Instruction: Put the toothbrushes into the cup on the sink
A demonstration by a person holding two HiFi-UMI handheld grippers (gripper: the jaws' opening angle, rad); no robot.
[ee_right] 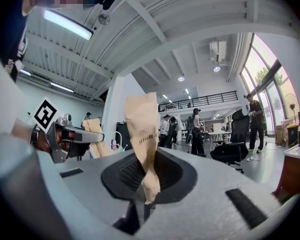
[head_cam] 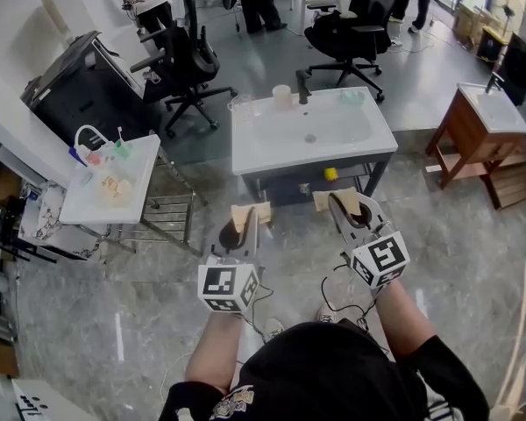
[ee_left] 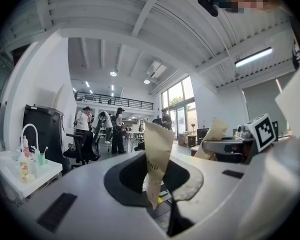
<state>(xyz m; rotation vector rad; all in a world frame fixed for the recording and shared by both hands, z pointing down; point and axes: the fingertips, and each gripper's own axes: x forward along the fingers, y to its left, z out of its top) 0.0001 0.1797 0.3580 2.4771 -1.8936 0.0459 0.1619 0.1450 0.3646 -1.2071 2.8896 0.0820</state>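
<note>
Two tan paper toothbrush packets (ee_left: 157, 154) (ee_right: 142, 134) stand upright, long axis vertical. One is clamped in the left gripper's (head_cam: 250, 222) narrow jaws, the other in the right gripper's (head_cam: 342, 204). The sink (head_cam: 272, 147) and cup (head_cam: 282, 96) are far ahead.

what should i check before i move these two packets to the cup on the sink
1. Left hand-held gripper clamped on the left paper packet: ok.
2. Right hand-held gripper clamped on the right paper packet: ok.
3. Cup upright on the back rim of the sink: ok.
4. Toothbrushes inside the packets: cannot tell, wrapped.
5. Grippers above the cup: not ok, both are short of the sink's front edge.
</note>
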